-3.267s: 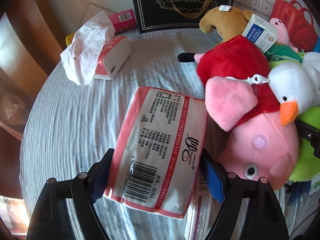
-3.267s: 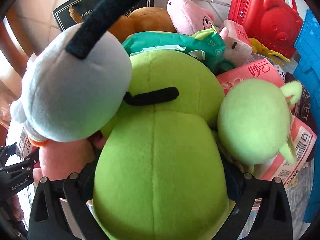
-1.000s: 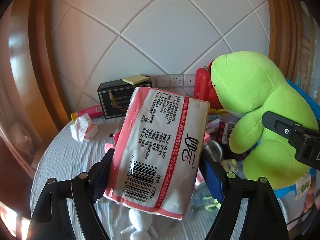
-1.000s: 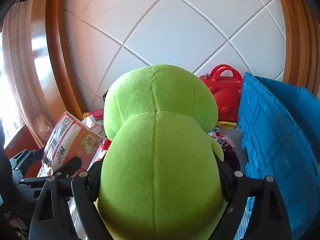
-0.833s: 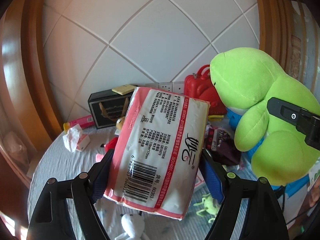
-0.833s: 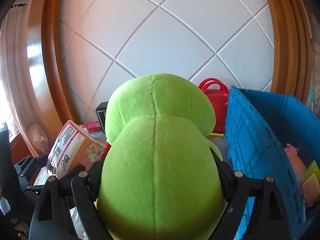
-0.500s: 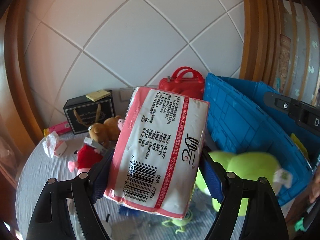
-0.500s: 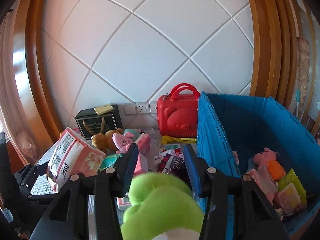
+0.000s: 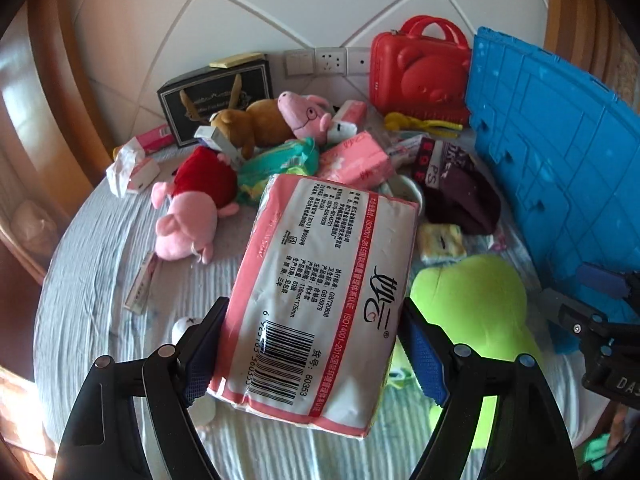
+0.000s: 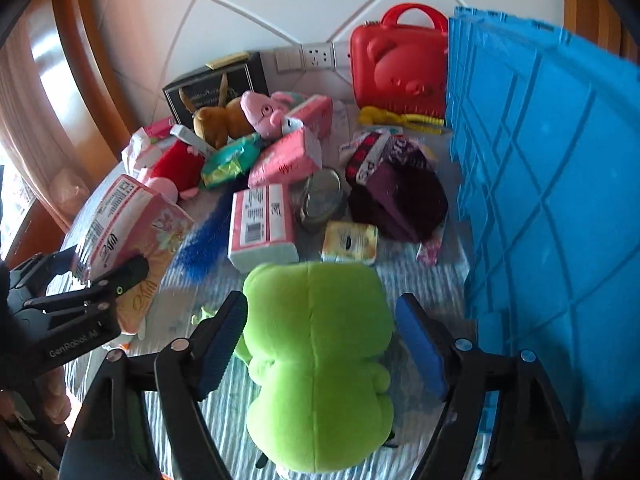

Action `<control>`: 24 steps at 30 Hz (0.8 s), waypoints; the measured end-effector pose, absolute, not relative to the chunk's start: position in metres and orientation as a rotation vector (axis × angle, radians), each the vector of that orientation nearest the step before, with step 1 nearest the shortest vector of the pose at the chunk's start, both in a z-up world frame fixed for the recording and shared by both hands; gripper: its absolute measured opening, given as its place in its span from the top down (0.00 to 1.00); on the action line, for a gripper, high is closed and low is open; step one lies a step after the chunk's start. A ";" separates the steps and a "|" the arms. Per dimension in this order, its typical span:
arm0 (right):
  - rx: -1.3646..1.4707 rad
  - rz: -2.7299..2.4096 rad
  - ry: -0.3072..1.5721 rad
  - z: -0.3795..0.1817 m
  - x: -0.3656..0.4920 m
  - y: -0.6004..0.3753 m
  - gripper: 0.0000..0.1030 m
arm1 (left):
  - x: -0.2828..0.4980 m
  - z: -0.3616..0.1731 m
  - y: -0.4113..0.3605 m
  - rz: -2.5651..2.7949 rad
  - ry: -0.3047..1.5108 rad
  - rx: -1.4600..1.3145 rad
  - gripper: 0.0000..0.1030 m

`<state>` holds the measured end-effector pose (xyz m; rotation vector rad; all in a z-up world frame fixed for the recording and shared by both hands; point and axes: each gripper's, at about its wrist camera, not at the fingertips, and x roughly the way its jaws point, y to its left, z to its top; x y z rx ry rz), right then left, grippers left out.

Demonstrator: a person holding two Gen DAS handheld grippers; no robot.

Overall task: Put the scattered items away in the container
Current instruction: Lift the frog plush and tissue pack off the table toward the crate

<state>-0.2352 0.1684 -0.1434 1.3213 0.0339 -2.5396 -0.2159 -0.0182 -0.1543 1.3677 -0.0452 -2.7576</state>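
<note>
My left gripper is shut on a pink-and-white tissue pack, held above the grey tablecloth; the pack also shows at the left of the right wrist view. A green plush lies on the cloth beside the blue crate. My right gripper hangs over it with its jaws opening. The plush sits between the blue pads, and they do not press on it. From the left wrist view the plush lies lower right, against the crate wall.
A pile fills the table's far half: pink pig plush, brown plush, tissue packs, glass jar, dark garment, yellow packet. A red case and black box stand by the wall.
The green plush dropped out of my right gripper onto the table beside the crate. The right jaws narrowed, then widened around it. Both grippers sank and tipped down toward the table.
</note>
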 end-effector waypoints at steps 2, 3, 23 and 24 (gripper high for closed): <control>1.377 -2.521 0.020 -0.159 -0.229 0.169 0.17 | -0.211 -0.164 -0.018 -2.748 -0.072 1.407 0.21; 1.406 -2.515 0.023 -0.167 -0.228 0.168 0.13 | -0.210 -0.168 -0.017 -2.748 -0.084 1.423 0.21; 1.665 -2.399 -0.033 -0.252 -0.283 0.167 0.04 | -0.243 -0.227 0.003 -2.683 -0.116 1.587 0.21; 1.667 -2.398 -0.038 -0.256 -0.287 0.166 0.04 | -0.246 -0.230 0.003 -2.677 -0.118 1.594 0.21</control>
